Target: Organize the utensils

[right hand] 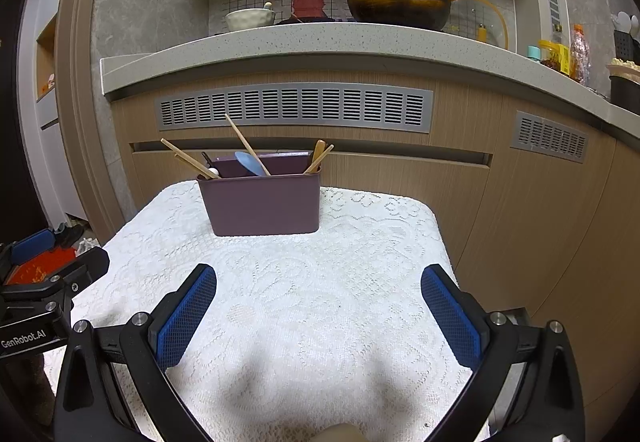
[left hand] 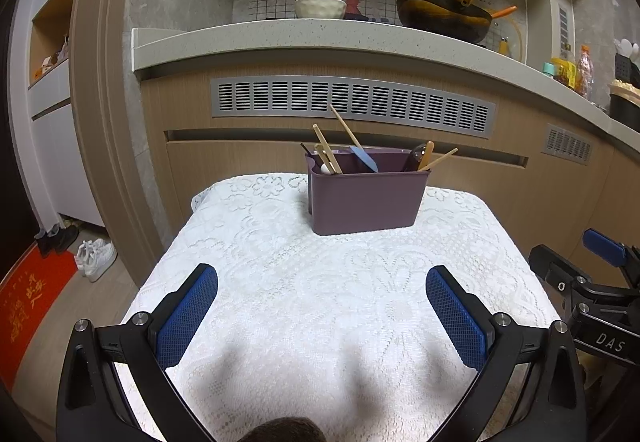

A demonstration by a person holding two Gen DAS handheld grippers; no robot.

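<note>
Two grippers, left gripper (left hand: 322,294) and right gripper (right hand: 319,292), hover spread wide and empty over a white lace tablecloth (left hand: 320,282). Purple utensil caddy (left hand: 366,193) stands at the far edge, before kitchen cabinets (left hand: 520,201) beneath a speckled countertop (left hand: 320,37).

Utensil caddy (left hand: 366,197) is set on the lace-covered table (left hand: 280,282), toward its far edge; chopsticks (left hand: 329,153) and spatula (left hand: 362,155) are stood inside. Cabinet vent (left hand: 352,101) and countertop (left hand: 320,41) are found behind.

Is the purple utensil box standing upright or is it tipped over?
Upright. The purple utensil box rests flat on the lace tablecloth, opening upward, with chopsticks and a blue spatula leaning out of its top.
</note>
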